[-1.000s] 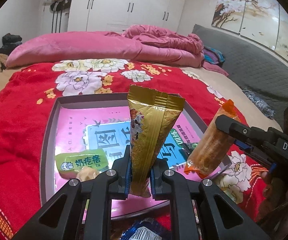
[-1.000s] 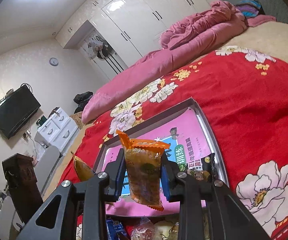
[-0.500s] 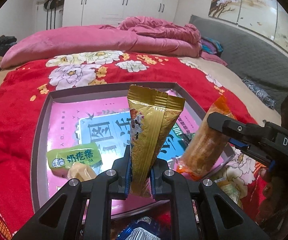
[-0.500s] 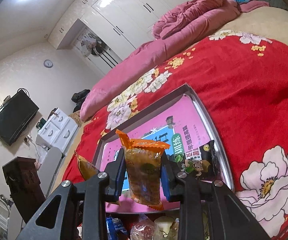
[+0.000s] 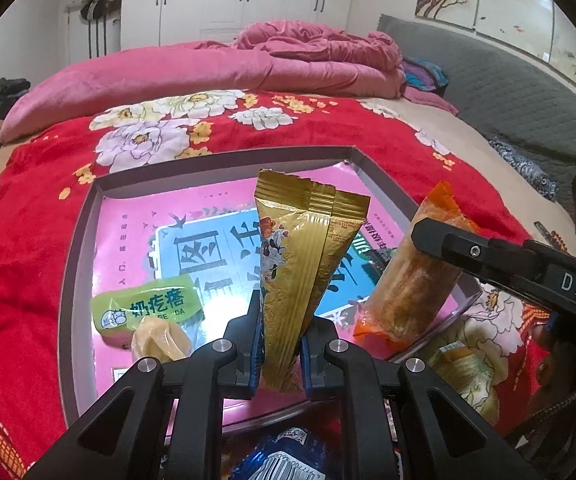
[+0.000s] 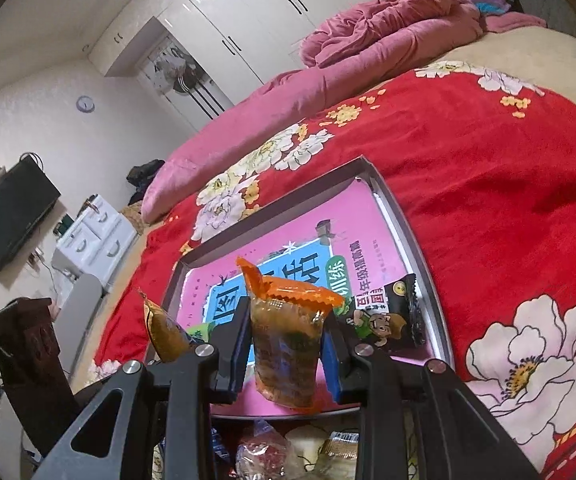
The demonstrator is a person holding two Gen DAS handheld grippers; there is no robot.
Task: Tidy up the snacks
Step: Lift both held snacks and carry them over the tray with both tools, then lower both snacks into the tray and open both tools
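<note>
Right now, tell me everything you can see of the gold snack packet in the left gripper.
The gold snack packet is a long, narrow pouch of shiny foil-like film with a ribbed, crimped seal across its top and a small colourful printed picture on its side. It stands nearly upright, leaning slightly, its lower end clamped between the shut jaws of the left gripper. It is held above the near part of the grey tray, which has a pink printed liner, and nothing but the jaws can be seen touching it.
</note>
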